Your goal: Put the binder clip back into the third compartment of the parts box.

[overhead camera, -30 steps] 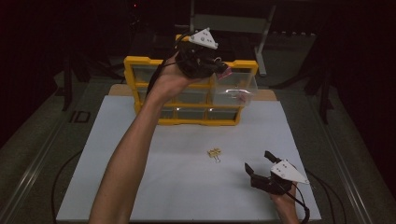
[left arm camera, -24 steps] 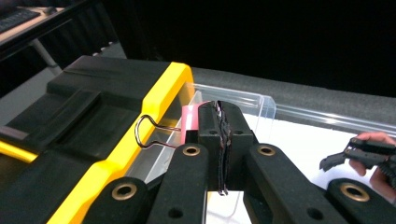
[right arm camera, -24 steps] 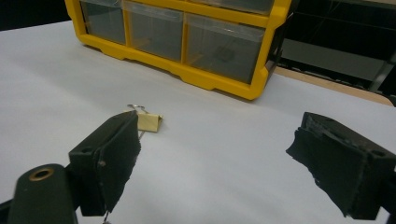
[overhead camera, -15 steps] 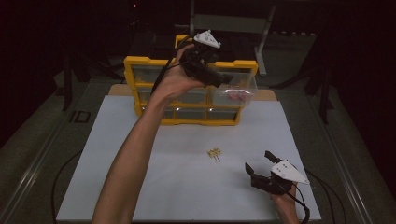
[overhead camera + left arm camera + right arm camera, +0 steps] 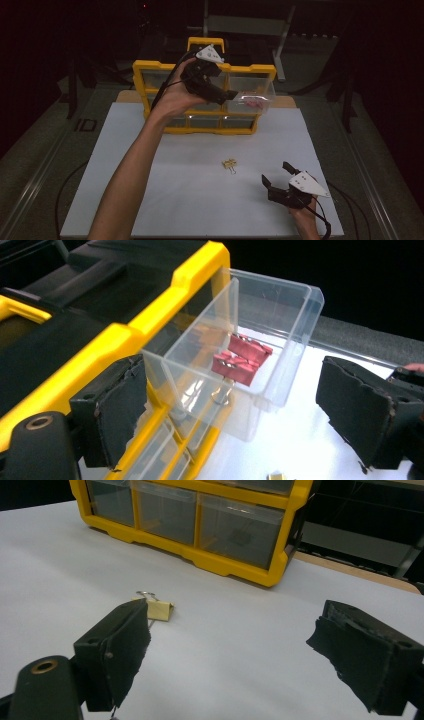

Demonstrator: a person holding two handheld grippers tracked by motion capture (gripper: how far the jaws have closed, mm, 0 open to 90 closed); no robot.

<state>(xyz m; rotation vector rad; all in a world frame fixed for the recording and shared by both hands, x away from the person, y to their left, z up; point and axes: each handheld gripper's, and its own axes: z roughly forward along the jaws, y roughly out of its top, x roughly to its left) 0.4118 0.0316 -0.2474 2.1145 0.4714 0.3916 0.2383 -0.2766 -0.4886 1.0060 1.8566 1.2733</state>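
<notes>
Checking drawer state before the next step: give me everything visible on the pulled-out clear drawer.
The drawer is clear, thin-walled plastic, a rectangular bin with a flared rim. It is pulled well out of the top right slot of the yellow cabinet, level, hanging over the white mat. Inside lie two red binder clips with metal handles, side by side on its floor. The left claw stands open around its front end; its pads look clear of the walls.
</notes>
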